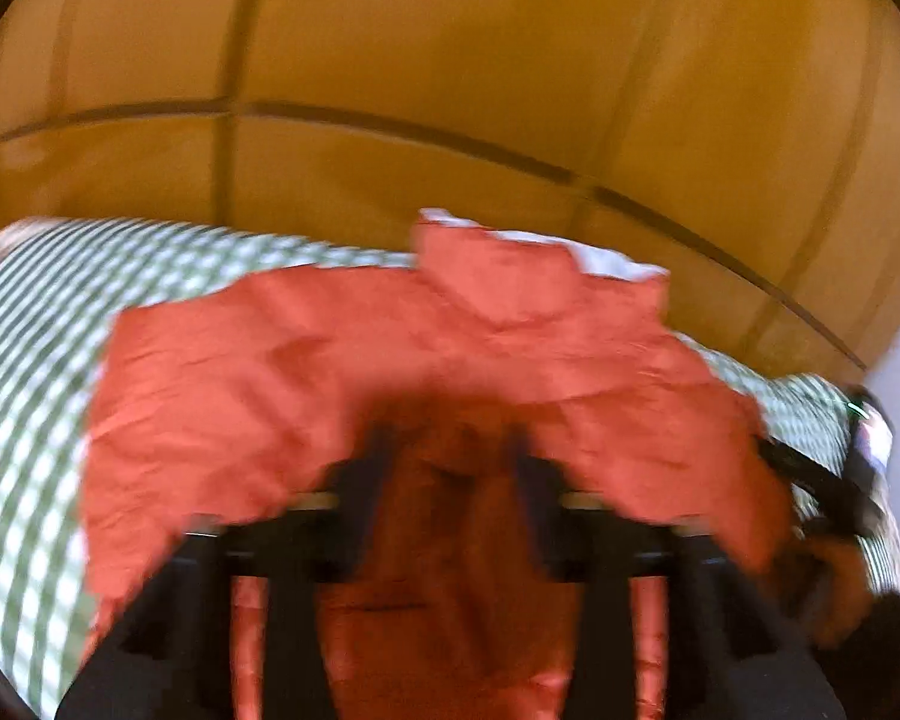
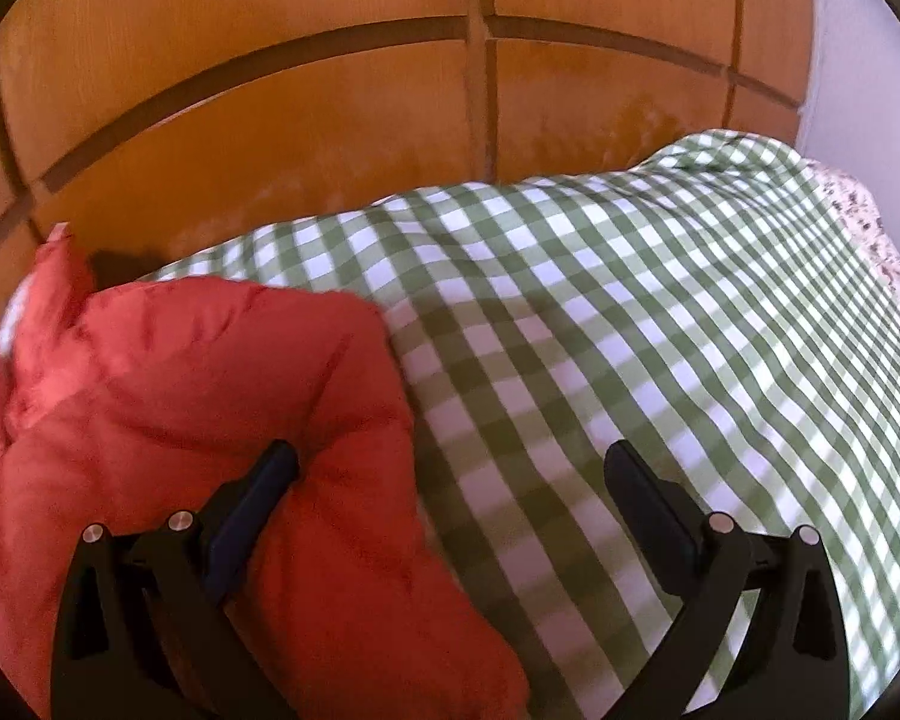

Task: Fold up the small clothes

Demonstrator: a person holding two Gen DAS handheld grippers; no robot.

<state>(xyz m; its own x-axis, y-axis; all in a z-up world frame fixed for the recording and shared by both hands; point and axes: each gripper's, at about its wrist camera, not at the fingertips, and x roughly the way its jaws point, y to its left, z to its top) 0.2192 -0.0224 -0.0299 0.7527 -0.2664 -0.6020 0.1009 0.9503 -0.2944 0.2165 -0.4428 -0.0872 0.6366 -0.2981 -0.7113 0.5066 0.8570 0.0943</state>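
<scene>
A red padded garment (image 1: 342,372) lies spread on a green-and-white checked cloth (image 1: 30,360), with a white lining (image 1: 606,261) showing at its far edge. The left wrist view is blurred. My left gripper (image 1: 450,468) hangs low over the garment's middle with its fingers apart, and red fabric shows in the gap without the pads pressing on it. In the right wrist view the garment (image 2: 180,390) fills the left side. My right gripper (image 2: 450,456) stands wide open at its right edge, its left finger (image 2: 264,486) over the red fabric and the other over the checked cloth (image 2: 630,330).
A wooden panelled surface (image 2: 330,120) with dark grooves rises just behind the cloth. A pale wall (image 2: 858,60) stands at the right, with a patterned fabric edge (image 2: 870,240) below it. A person's hand (image 1: 834,582) holds a dark device at the right edge of the left wrist view.
</scene>
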